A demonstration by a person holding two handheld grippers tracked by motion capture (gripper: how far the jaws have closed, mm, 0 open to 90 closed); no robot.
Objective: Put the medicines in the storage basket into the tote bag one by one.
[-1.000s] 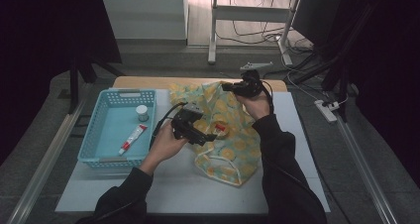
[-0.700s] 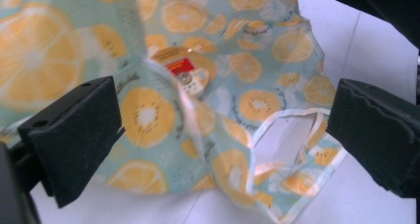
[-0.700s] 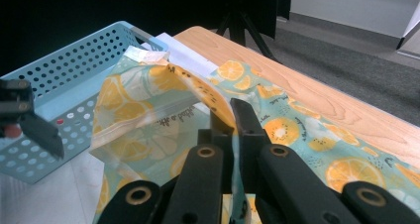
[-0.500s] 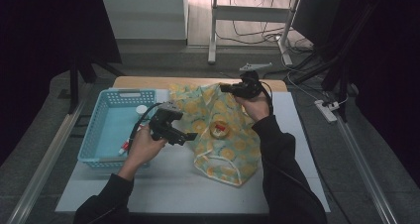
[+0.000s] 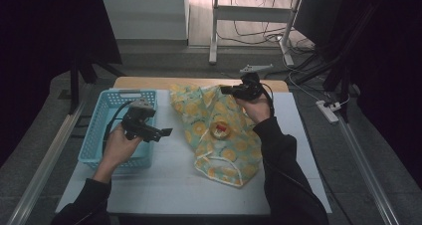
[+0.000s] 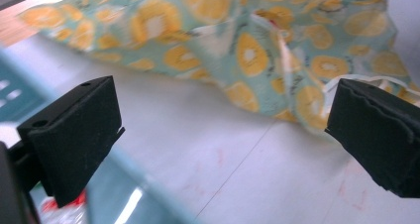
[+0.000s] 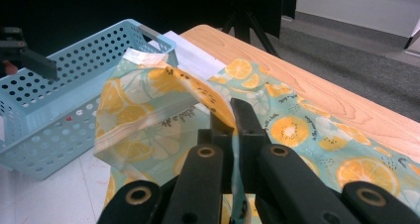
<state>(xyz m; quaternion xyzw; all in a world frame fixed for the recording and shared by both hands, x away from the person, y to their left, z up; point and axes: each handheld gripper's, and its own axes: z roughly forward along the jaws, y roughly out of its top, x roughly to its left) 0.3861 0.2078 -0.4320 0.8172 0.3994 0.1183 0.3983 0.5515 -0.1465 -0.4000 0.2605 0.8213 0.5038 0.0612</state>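
Observation:
A teal cloth bag printed with orange slices lies in the middle of the white table top. My right gripper is shut on the bag's far rim and holds that edge lifted. A small round red and white thing rests at the bag's middle. My left gripper hangs open over the right edge of a light blue basket. Its jaws stand wide apart in the left gripper view, nothing between them, with the bag ahead. A red and white tube peeks out below.
The perforated basket stands at the table's left, close to the bag. Beyond the white top runs a wooden table edge. Bare white surface lies in front of the bag and basket. Table legs and cables are on the floor behind.
My left gripper has drawn back leftward from the bag to above the basket's right edge, staying open. The right gripper holds the bag's rim as before.

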